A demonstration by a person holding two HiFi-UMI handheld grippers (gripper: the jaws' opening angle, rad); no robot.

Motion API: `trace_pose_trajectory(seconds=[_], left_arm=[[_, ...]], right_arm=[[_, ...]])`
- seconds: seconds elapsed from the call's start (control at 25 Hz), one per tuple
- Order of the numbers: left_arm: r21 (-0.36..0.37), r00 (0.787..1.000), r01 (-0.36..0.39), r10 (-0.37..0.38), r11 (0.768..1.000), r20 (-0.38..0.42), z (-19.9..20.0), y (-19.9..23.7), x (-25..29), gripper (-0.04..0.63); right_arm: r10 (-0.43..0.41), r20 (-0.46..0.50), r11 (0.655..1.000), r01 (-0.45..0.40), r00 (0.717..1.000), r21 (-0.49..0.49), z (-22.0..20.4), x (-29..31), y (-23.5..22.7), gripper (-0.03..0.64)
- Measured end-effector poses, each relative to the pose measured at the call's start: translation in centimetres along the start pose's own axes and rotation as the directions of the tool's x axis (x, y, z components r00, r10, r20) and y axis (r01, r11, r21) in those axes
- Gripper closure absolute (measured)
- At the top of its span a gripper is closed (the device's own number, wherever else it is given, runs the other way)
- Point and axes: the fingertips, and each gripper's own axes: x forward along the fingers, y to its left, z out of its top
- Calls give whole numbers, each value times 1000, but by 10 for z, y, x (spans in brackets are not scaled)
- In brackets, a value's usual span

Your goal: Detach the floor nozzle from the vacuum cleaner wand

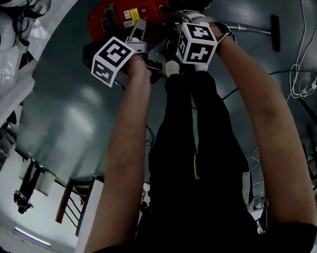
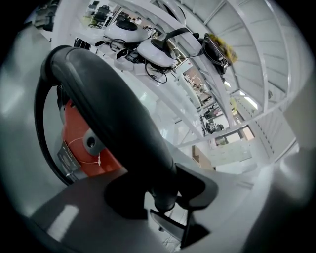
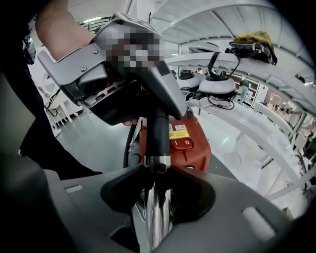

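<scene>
Left hand-held gripper (image 2: 165, 200): pinching the lower end of the black bent handle (image 2: 108, 108), which runs up and away from its jaws. A grip here probably steadies the top of the tube so it does not swing.

Right hand-held gripper (image 3: 155, 197): clamped on the chrome wand (image 3: 157, 217) just below the joint where the metal meets the black handle. The jaws stand fairly wide because the tube fills them.

Two grips together: both sit close to one another at the handle end, one on plastic and one on metal. That looks suited to carrying or steering the whole tube, not to pulling on its far end.

Floor nozzle (image 1: 275, 33): a dark crossbar on the floor (image 1: 68, 106), at the far end of the wand and well apart from both grippers. It appears joined to the tube (the joint itself is too small to read in the head view).

Red vacuum body (image 1: 128, 13): on the floor just beyond the grippers, its black hose (image 2: 39, 123) looping up to the handle, so the machine trails whatever the tube does.

Task stage: early, by my reading, since the nozzle is not yet off.

Next move calls for: one grip brought down near the nozzle end, the other bracing the wand against the pull.

Risk: tugging from the handle end would likely drag the nozzle along the floor instead of freeing it.
</scene>
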Motion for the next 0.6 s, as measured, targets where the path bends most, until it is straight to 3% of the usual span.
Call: trace_pose_trajectory(seconds=[0.16, 0.4, 0.6], left_arm=[[-11, 1000, 9, -8, 1000, 25, 6, -1, -8, 436], [-29, 987, 11, -6, 1000, 162, 77, 28, -46, 439], [-19, 990, 18, -15, 1000, 141, 53, 31, -42, 437]], right_arm=[[2, -15, 1000, -2, 1000, -3, -5, -3, 2, 451], [-39, -104, 999, 41, 994, 13, -45, -9, -6, 451], [-35, -119, 999, 37, 992, 10, -44, -5, 1, 451]])
